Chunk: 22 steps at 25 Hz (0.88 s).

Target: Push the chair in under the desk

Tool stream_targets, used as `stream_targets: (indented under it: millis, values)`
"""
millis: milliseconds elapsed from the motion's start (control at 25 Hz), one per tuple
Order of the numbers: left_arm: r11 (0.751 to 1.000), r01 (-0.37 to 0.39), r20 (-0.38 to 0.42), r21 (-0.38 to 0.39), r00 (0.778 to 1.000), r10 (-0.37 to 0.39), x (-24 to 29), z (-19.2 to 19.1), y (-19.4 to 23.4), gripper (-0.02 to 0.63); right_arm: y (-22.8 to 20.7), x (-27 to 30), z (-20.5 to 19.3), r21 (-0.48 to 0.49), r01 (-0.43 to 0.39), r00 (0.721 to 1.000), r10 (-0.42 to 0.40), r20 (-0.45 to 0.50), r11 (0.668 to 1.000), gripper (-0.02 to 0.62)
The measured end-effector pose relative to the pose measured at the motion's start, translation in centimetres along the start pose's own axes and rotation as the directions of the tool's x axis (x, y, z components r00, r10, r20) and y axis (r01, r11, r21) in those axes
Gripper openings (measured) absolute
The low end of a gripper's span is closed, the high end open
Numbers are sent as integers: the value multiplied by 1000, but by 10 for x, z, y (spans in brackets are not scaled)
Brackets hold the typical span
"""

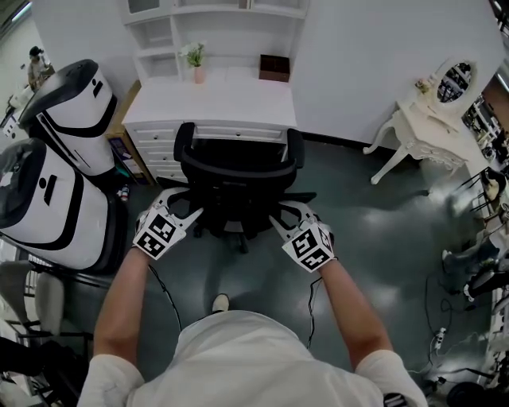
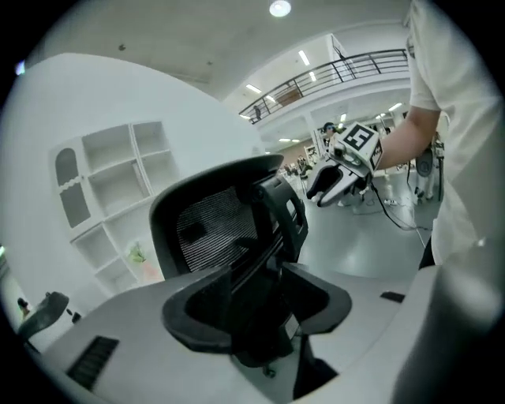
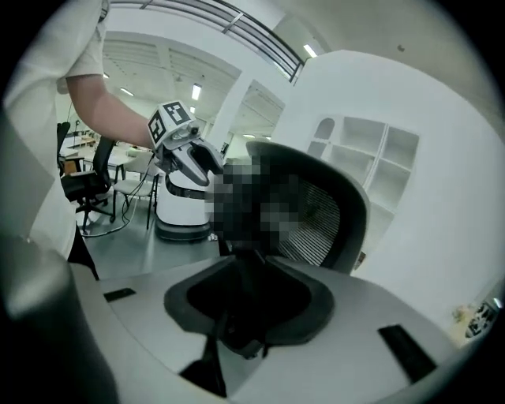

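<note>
Left gripper (image 1: 184, 205) (jaws apart) near chair (image 1: 238, 168)

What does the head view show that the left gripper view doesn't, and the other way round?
Only the head view: the vanity table with its oval mirror, the brown box and the person's shoe. Only the left gripper view: ceiling lights and a railed balcony high up. Both: the black chair, the white shelves and the right gripper, its jaws apart.
</note>
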<state>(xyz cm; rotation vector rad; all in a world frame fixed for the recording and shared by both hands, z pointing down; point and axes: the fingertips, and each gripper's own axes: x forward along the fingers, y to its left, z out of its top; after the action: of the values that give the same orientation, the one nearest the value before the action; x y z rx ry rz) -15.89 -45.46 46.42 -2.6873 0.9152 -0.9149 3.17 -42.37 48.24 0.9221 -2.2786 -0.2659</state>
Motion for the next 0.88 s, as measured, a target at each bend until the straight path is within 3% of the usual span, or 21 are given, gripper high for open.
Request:
stream_targets:
  millis: [280, 560, 720, 880]
  values:
    - [975, -26, 126, -223, 991, 55, -33, 26, -42, 196, 31, -40, 4, 73, -45, 994, 37, 107, 996, 115]
    - [931, 10, 166, -364, 985, 55, -54, 39, -119, 155, 69, -79, -4, 151, -123, 979, 95, 183, 981, 112]
    - [908, 44, 178, -416, 983, 34, -61, 43, -163, 120, 92, -100, -12, 172, -171, 965, 130, 228, 970, 101]
    - [910, 69, 167, -408, 986, 0, -68, 42, -199, 61, 109, -119, -20, 209, -180, 961, 126, 248, 961, 85]
